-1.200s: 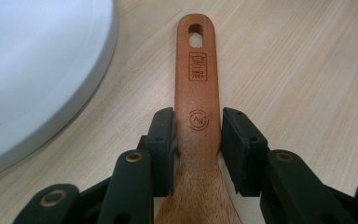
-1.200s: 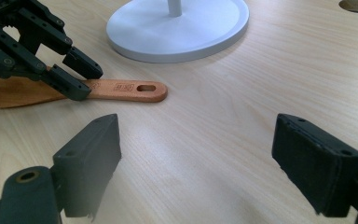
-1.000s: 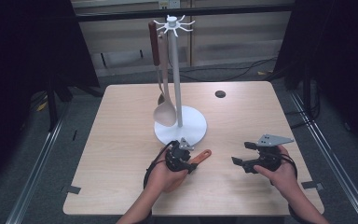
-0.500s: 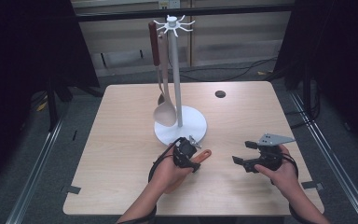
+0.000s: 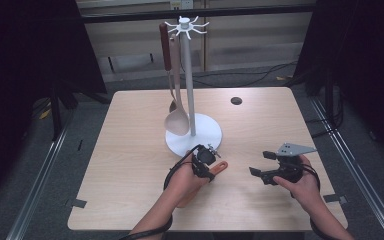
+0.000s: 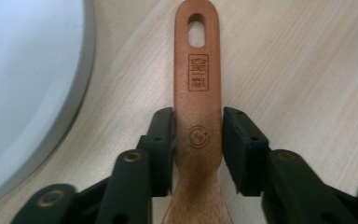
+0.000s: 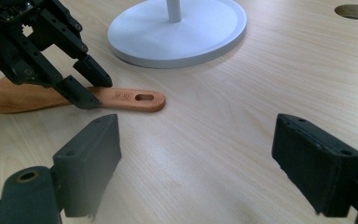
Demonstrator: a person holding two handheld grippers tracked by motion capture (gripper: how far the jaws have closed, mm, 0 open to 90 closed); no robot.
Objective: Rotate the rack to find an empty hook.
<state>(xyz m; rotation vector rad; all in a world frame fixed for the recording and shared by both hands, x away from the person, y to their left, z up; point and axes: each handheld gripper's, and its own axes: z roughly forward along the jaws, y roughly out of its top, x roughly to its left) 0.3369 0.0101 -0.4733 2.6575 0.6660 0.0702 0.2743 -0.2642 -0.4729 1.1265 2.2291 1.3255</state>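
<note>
We close the left gripper (image 6: 198,140) on the wooden spatula (image 6: 198,93): light, stiff, best held mid-handle; the right gripper (image 7: 196,158) stands wide, empty.

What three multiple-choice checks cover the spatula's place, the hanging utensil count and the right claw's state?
1. The spatula lies: A on the table beside the stand; B hooked on the stand; C on the floor.
2. Utensils hanging on the stand: A none; B two; C five.
3. The right claw is: A open and empty; B shut on a spoon; C shut on the stand.
Answers: A, it lies flat by the white base; B, two hang from the hooks; A, jaws wide, bare table between.
</note>
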